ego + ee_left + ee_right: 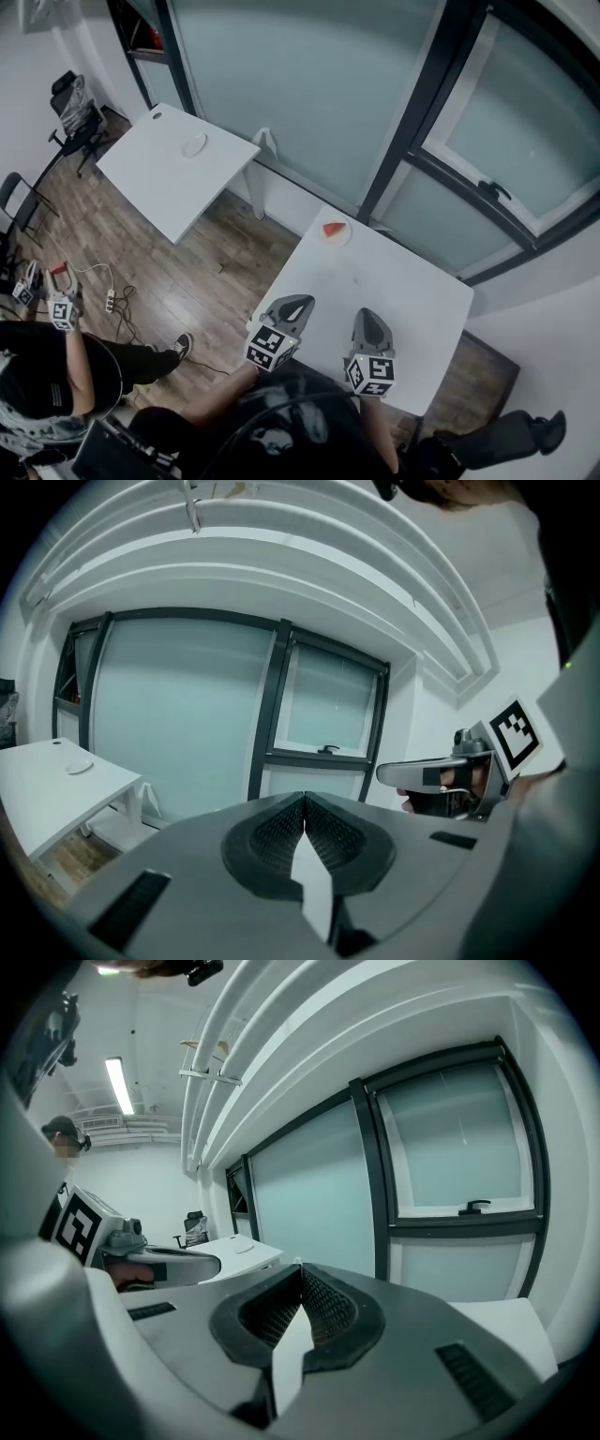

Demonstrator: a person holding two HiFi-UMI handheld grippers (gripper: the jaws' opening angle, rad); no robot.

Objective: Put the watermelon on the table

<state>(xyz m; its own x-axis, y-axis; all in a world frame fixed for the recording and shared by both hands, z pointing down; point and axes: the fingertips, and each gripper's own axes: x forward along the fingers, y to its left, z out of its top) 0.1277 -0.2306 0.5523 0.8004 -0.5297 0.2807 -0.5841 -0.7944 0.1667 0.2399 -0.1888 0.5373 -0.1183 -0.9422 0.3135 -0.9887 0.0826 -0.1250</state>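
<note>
Red watermelon slice (333, 228) lies on a small plate (345, 237) at the white table's (412, 291) far edge, toward twelve o'clock from the grippers. The left gripper (292, 309) and right gripper (369, 324) hover above the near edge, jaws pressed together on nothing.

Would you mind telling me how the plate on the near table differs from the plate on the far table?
The near plate carries a red watermelon slice; the far plate looks empty. The near plate sits at the far corner of the near table; the far plate lies away from the corners of the far table. Both plates are small, white and lie flat on white tabletops.
</note>
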